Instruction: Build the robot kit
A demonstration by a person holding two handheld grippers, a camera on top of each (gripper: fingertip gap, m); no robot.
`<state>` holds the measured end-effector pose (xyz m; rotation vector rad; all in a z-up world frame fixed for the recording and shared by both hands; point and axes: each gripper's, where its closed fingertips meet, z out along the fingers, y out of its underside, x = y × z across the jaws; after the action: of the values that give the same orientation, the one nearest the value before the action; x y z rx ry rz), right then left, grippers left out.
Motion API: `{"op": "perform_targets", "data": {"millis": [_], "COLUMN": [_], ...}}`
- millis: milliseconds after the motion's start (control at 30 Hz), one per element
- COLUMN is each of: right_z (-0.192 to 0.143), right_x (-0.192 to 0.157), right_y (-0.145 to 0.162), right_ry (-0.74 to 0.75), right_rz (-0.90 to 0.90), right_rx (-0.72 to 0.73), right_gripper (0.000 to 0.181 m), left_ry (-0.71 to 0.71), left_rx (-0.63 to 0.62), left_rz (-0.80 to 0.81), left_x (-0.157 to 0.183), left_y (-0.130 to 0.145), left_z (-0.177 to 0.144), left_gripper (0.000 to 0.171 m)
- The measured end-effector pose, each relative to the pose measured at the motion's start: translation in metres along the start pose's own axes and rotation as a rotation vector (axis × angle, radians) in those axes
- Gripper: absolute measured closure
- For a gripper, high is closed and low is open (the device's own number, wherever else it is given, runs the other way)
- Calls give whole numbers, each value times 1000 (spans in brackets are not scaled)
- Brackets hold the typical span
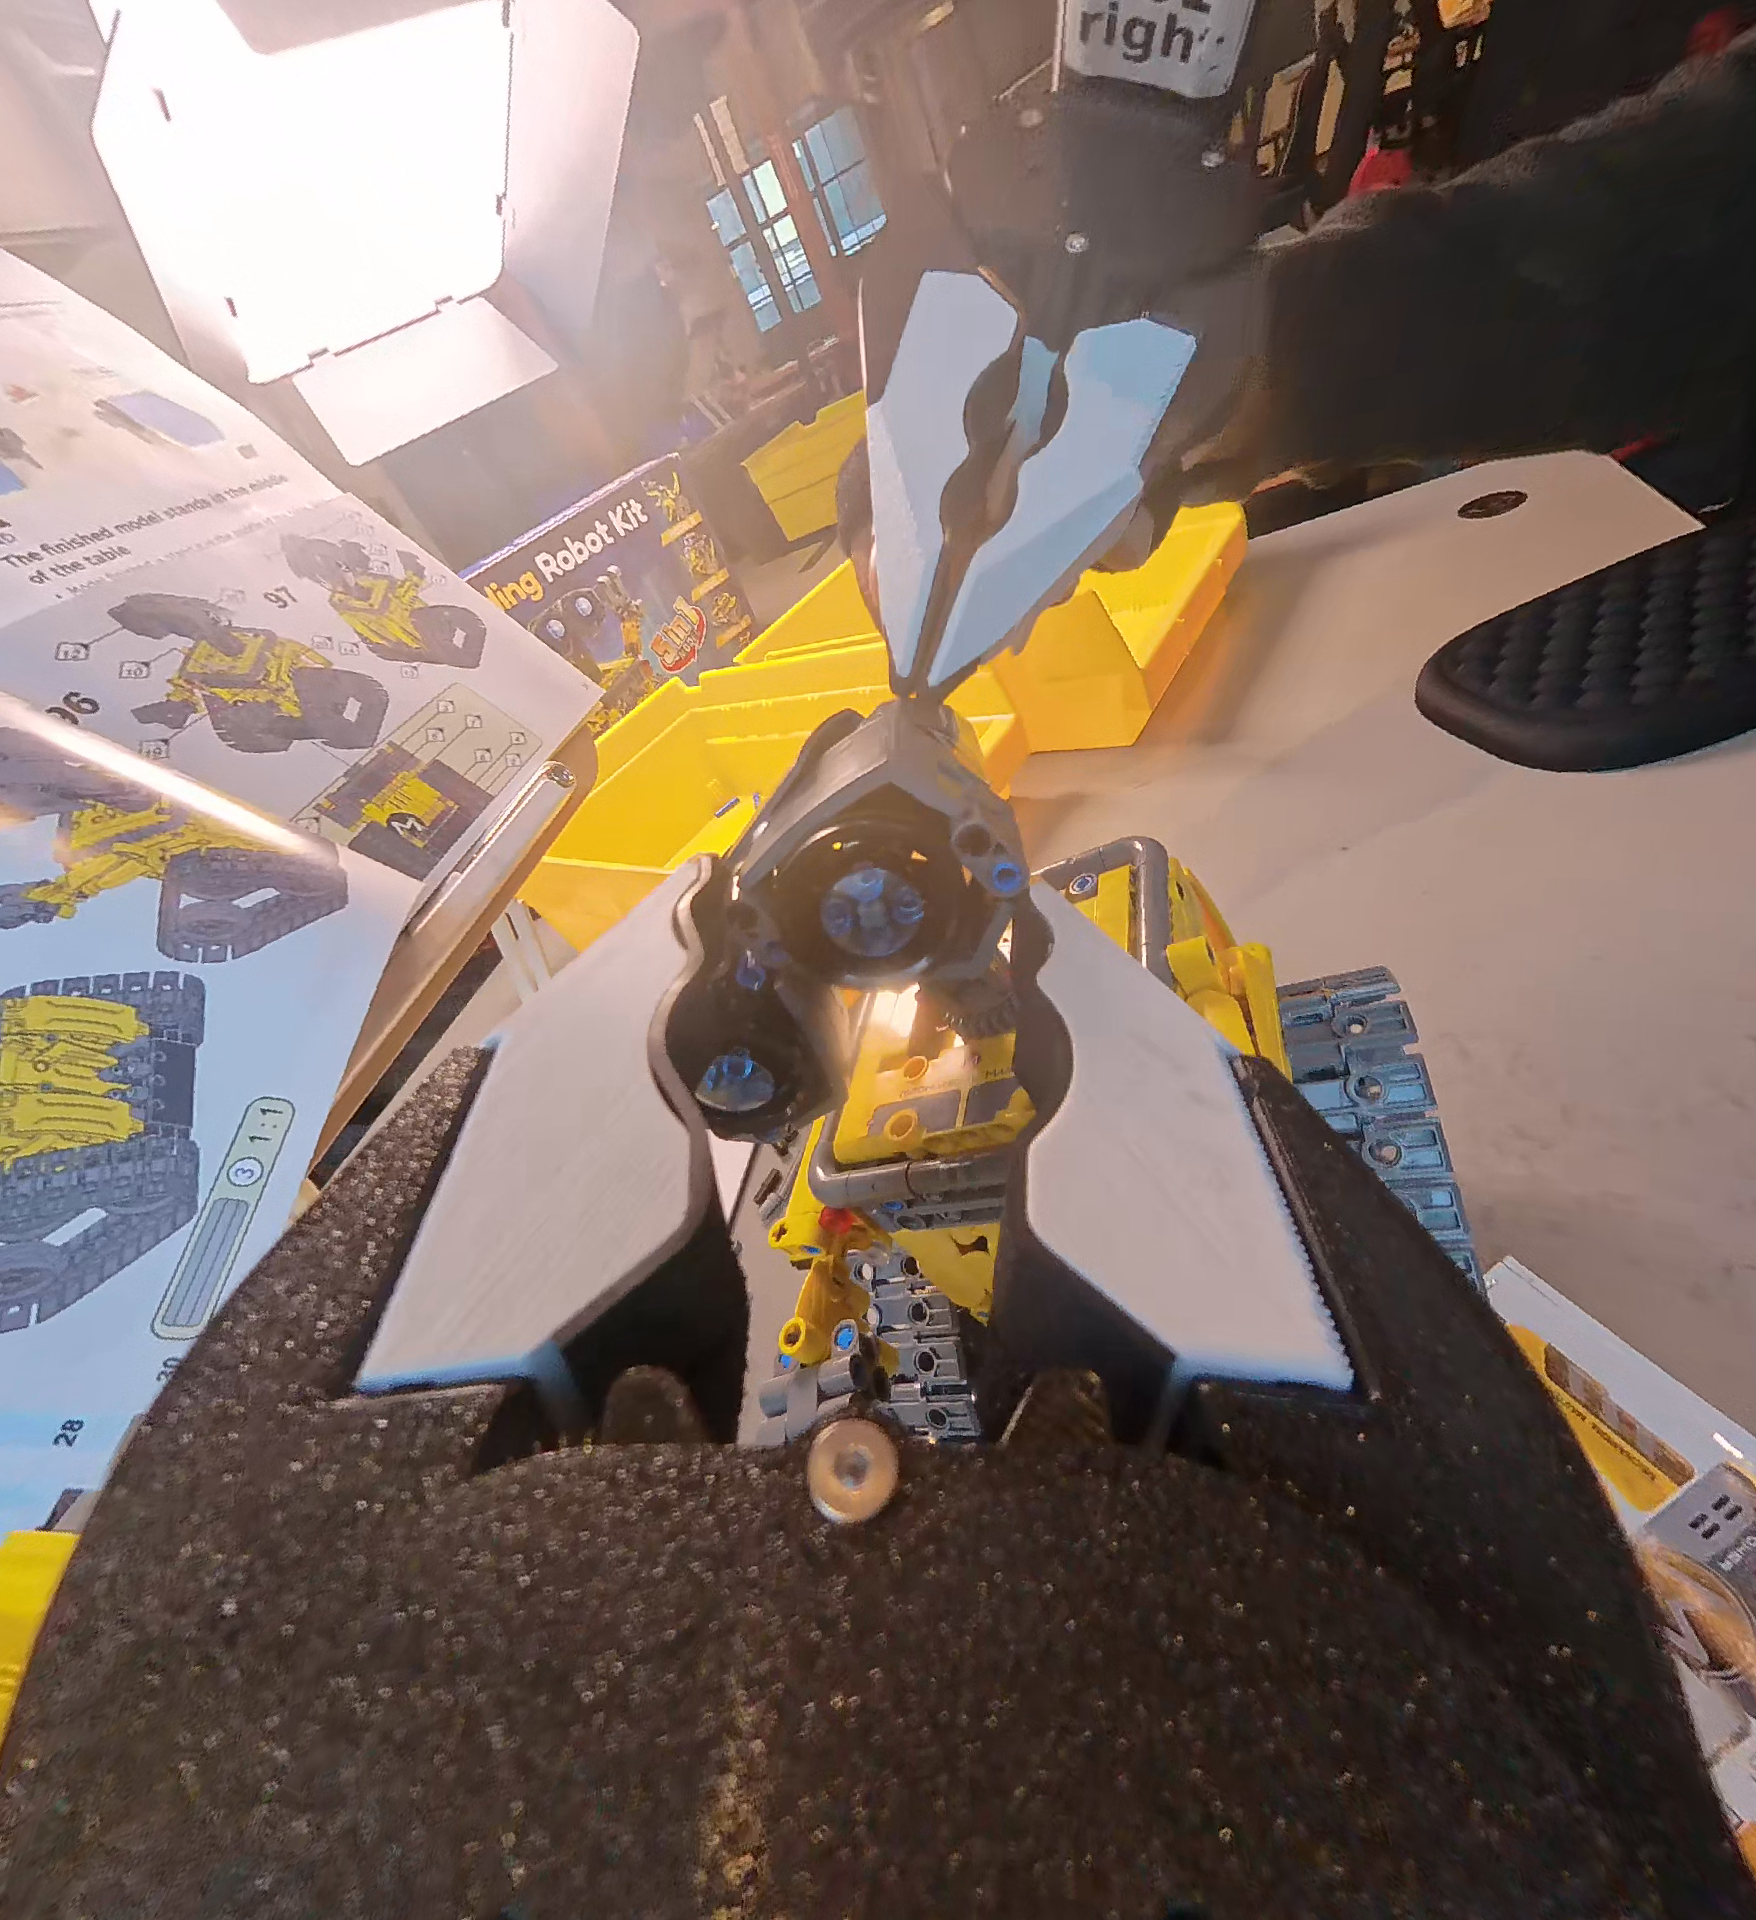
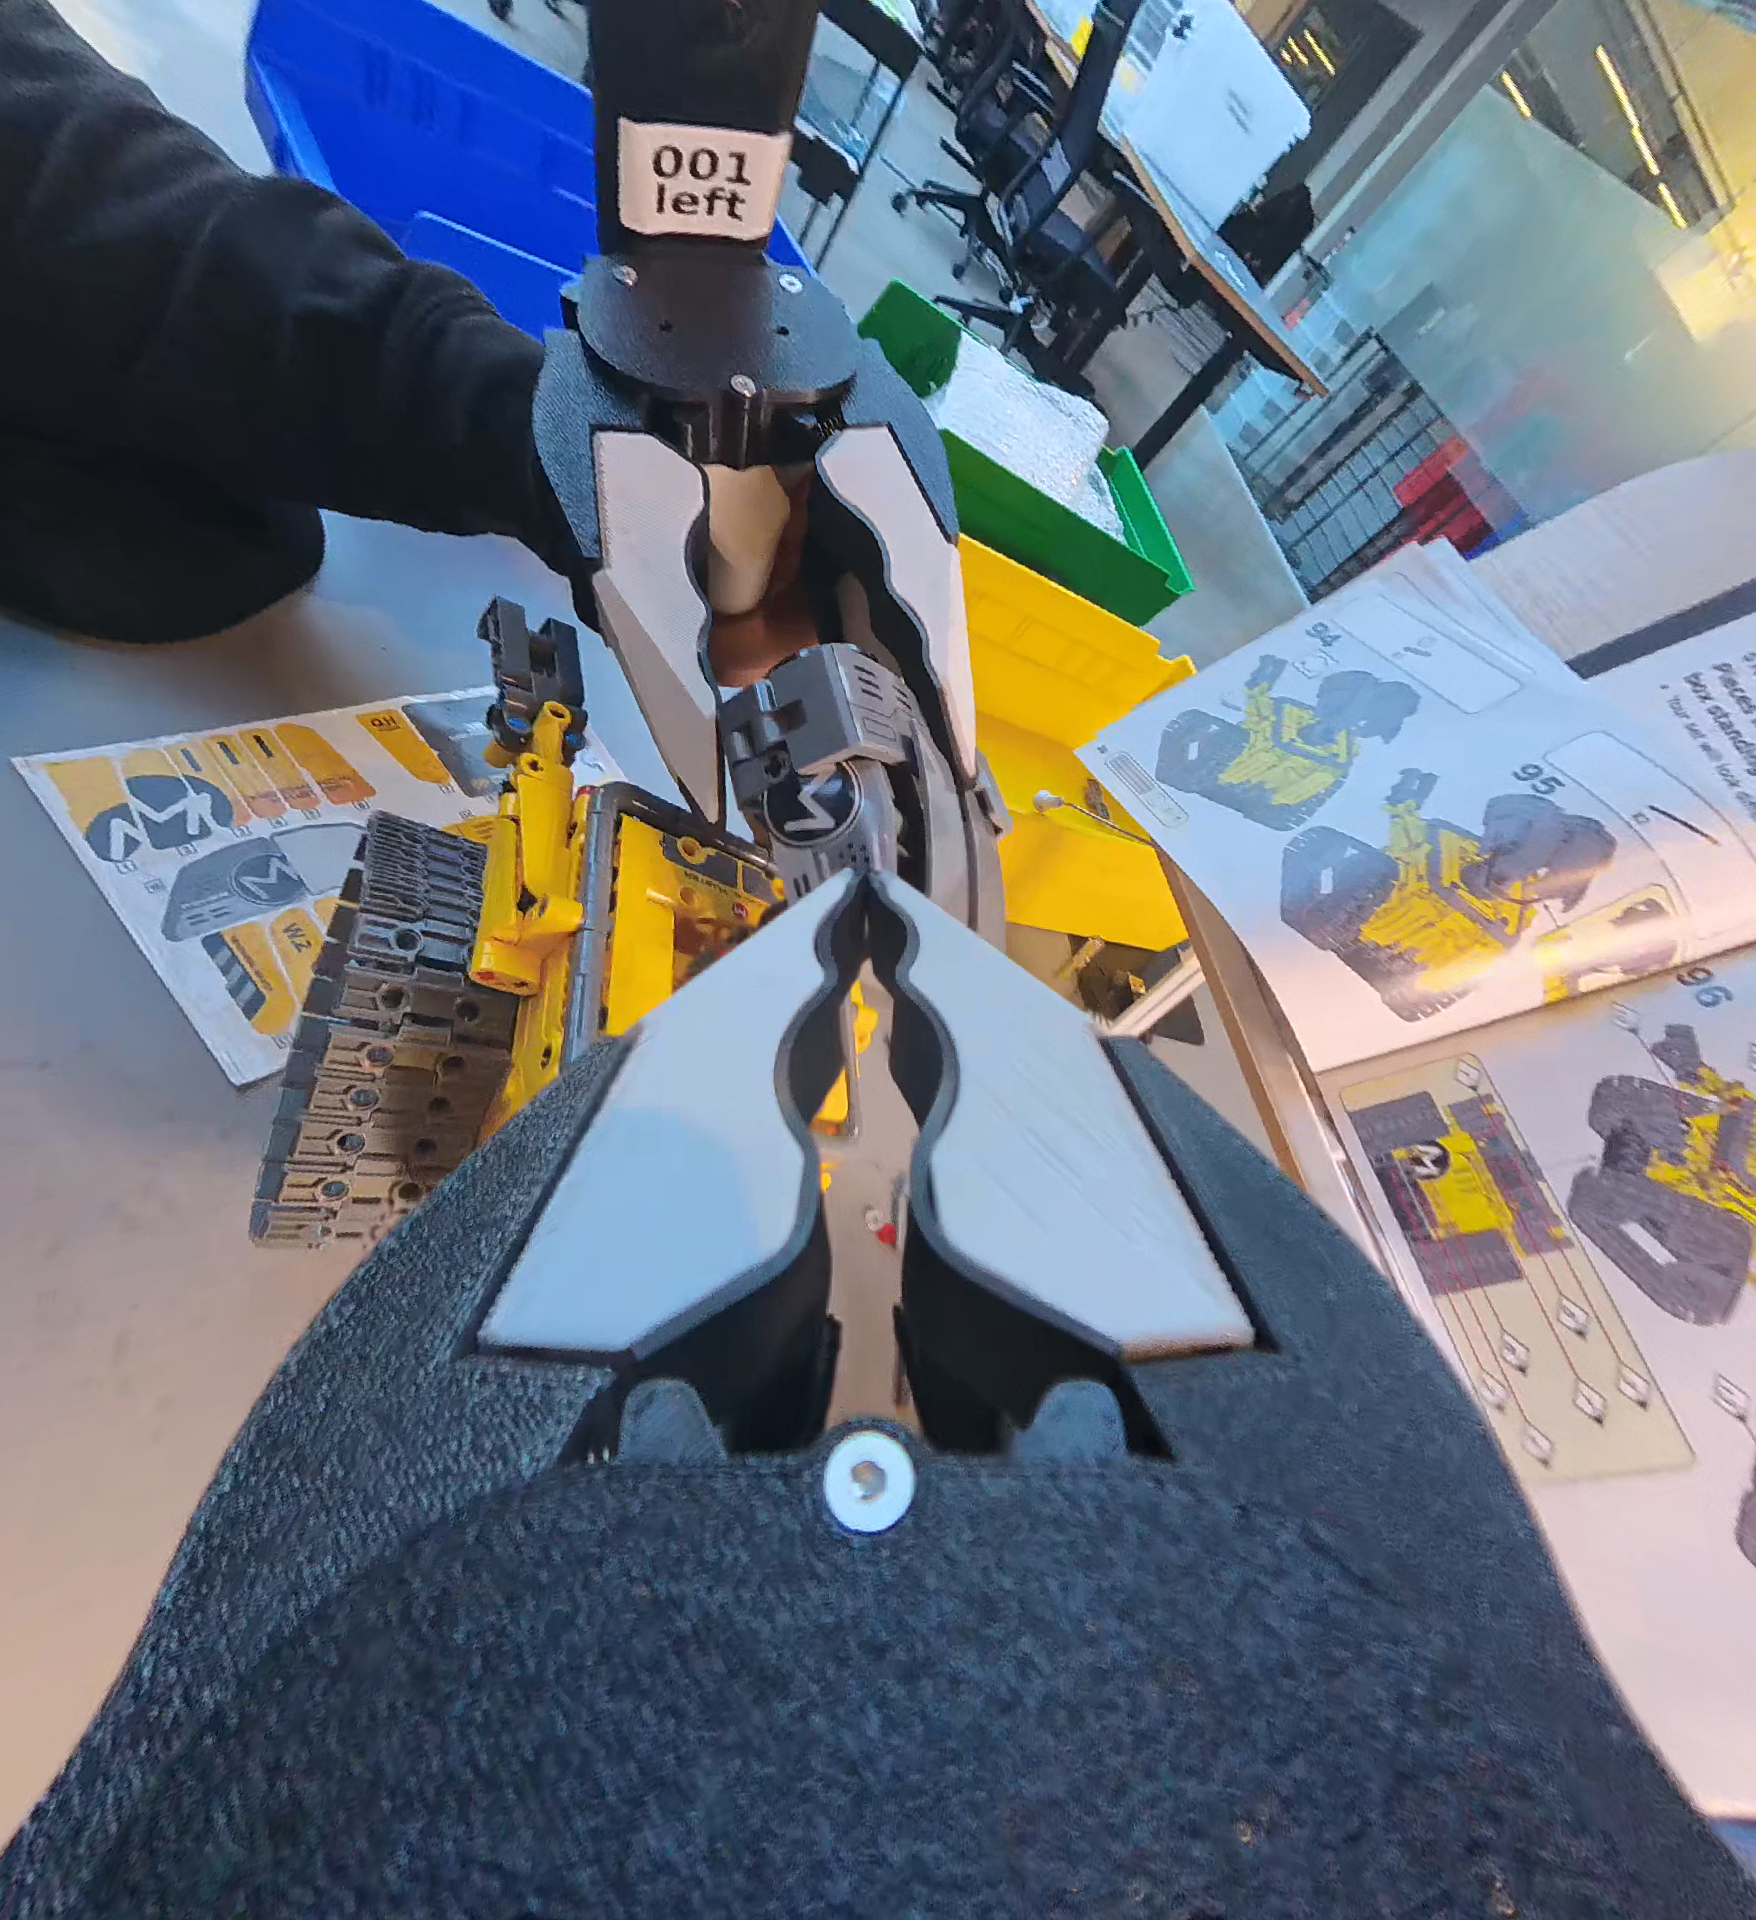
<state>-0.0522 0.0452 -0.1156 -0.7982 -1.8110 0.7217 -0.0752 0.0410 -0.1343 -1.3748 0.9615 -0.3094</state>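
My left gripper (image 1: pixel 869 904) is shut on a dark grey head piece with round blue lenses (image 1: pixel 869 914) and holds it over a yellow model vehicle with grey tracks (image 1: pixel 1217 966). In the right wrist view the left gripper (image 2: pixel 843 790) has one finger on each side of this grey piece (image 2: pixel 832 717), above the vehicle (image 2: pixel 531 894). My right gripper (image 2: pixel 863 878) is shut, and its closed tips rest at the edge of the grey piece. In the left wrist view the right gripper (image 1: pixel 915 681) comes down from above onto the top of the piece. I cannot tell whether its tips pinch anything.
An open instruction booklet (image 1: pixel 126 831) (image 2: pixel 1476 831) stands on a holder beside the model. Yellow bins (image 1: pixel 708 748) (image 2: pixel 1061 665) lie behind it, with a kit box (image 1: pixel 625 582), a sticker sheet (image 2: pixel 178 831), a black pad (image 1: pixel 1632 665), and blue (image 2: pixel 417 135) and green bins (image 2: pixel 1050 520). Less than 4 cm separates the two grippers' tips.
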Motion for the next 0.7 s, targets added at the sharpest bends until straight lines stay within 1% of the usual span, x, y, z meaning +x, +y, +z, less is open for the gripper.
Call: {"op": "perform_targets", "data": {"millis": [67, 100, 200, 233, 300, 400, 433, 533, 633, 700], "right_z": [-7, -11, -22, -22, -15, -4, -3, -7, -16, -20], "right_x": [6, 9, 8, 5, -4, -12, -14, -19, -22, -18], "right_y": [9, 10, -2, -3, 5, 14, 14, 17, 24, 34], "right_ry": [50, 79, 106, 108, 110, 88, 63, -40, -186, -244], "right_rz": [-12, -3, 163, 198, 246, 360, 391, 431, 432, 438], "right_rx": [-53, -48, 101, 128, 131, 175, 201, 257, 278, 261], "right_gripper": [181, 181, 181, 176, 162, 163, 168, 170, 172, 172], "left_ry": [-6, -11, -33, -46, -75, -98, -117, -168, -224, -240], "left_rx": [5, 5, 5, 4, -4, -28, -42, -78, -124, -149], "left_rz": [-2, -1, 18, 30, 73, 159, 192, 290, 406, 444], "left_x": [-1, -1, -1, -1, 0, 8, 9, 14, 19, 22], "left_y": [0, 1, 0, 0, 0, -2, -2, -3, -3, -3], "left_z": [-2, -2, -1, 0, 2, 6, 7, 10, 19, 27], "left_gripper": [116, 119, 118, 118, 118, 118, 118, 118, 118, 119]}}
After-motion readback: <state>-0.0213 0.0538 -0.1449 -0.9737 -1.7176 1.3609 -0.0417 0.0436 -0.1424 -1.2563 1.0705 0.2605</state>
